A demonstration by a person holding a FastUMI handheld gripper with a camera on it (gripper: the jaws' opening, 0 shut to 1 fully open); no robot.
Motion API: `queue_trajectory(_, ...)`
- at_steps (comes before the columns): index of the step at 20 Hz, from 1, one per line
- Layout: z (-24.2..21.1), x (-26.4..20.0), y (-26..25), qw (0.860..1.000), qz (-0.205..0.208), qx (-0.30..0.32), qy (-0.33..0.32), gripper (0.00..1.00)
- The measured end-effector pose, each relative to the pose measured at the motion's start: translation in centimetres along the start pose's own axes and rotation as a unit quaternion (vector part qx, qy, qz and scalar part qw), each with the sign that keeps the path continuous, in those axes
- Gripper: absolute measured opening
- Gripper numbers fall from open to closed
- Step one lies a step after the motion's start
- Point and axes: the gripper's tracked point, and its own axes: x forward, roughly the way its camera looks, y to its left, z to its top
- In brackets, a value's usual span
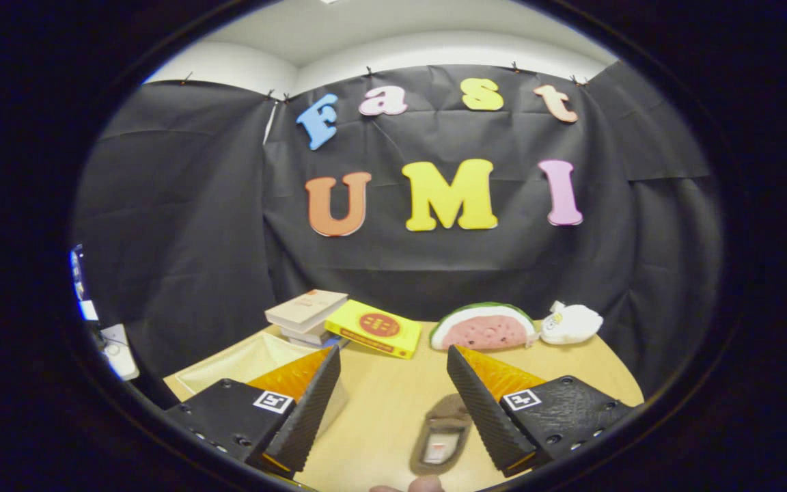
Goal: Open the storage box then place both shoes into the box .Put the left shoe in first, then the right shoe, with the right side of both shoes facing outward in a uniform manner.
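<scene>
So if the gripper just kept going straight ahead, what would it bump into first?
Probably the yellow book. The gripper is open, with bare table between its fingers; the shoe lies low by one finger. Beyond the book hangs the black cloth wall. Depth is hard to judge.

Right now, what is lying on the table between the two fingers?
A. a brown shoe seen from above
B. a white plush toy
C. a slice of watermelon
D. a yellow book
A: a brown shoe lies on the wooden table in the gap of the open gripper, close by one finger, while the yellow book, the watermelon toy and the white plush toy sit beyond the fingers near the wall.
</scene>
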Motion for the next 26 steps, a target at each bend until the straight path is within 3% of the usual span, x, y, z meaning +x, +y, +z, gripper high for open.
queue_trajectory(7, -10.9, 2.7, -6.8, 0.991, -0.052, 0.011, 0.121, 0.96)
queue_trajectory(11, -16.6, 4.2, -6.8, 0.980, -0.044, 0.021, 0.191, 0.96)
queue_trajectory(16, -19.8, 5.9, -7.9, 0.971, -0.050, 0.030, 0.230, 0.95)
queue_trajectory(19, -21.1, 6.9, -7.8, 0.967, -0.047, 0.036, 0.247, 0.82)
queue_trajectory(26, -22.9, 8.1, -9.2, 0.960, -0.059, 0.081, 0.261, 0.27)
